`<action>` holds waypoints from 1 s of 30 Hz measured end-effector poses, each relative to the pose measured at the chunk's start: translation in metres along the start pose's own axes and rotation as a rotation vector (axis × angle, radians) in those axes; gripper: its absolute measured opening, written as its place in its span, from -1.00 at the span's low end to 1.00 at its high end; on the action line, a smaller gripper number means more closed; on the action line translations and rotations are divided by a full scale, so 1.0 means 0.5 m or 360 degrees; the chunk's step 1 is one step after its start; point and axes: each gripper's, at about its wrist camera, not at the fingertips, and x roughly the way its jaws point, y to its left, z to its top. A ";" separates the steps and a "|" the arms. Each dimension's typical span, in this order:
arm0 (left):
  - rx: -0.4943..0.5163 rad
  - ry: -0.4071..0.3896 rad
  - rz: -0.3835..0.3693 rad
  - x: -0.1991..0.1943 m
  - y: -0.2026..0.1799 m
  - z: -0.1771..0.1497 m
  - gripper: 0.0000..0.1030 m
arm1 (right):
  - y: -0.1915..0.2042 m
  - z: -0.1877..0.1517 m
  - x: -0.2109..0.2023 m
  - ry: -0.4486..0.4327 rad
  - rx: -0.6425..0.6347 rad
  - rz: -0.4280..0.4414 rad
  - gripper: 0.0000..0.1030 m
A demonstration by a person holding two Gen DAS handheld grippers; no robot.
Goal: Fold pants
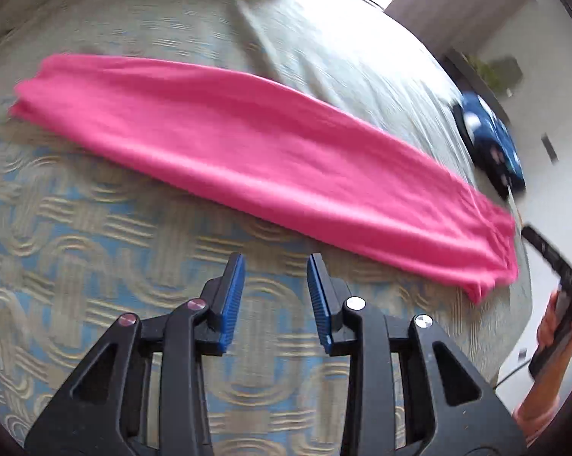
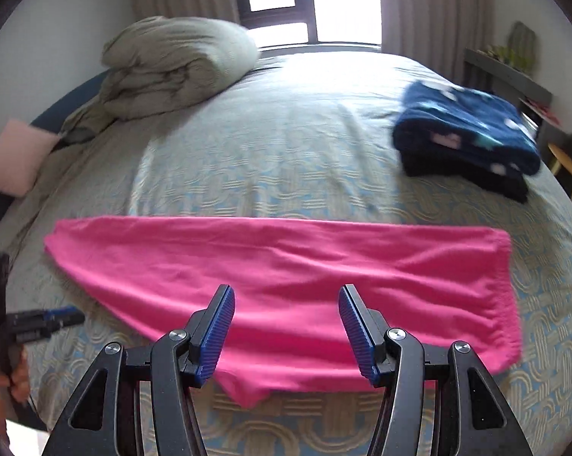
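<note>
Pink pants (image 2: 286,288) lie leg-on-leg along the bed's (image 2: 286,152) near edge, ready for a crosswise fold; your left hand-held gripper (image 1: 275,266) and right hand-held gripper (image 2: 286,296) hover spread, empty.

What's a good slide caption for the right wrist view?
Open right tongs hover over pink pants laid lengthwise across the bed, folded navy clothes beyond.

left wrist view close above bed (image 1: 95,197), facing along pants (image 1: 247,144), right wrist view square-on over pants' near edge, both share pants and blue pile (image 2: 464,133)
</note>
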 end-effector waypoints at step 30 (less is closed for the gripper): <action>-0.0446 -0.0537 -0.0061 -0.054 0.490 0.082 -0.31 | 1.030 0.127 0.391 0.0056 -0.1124 0.0368 -0.76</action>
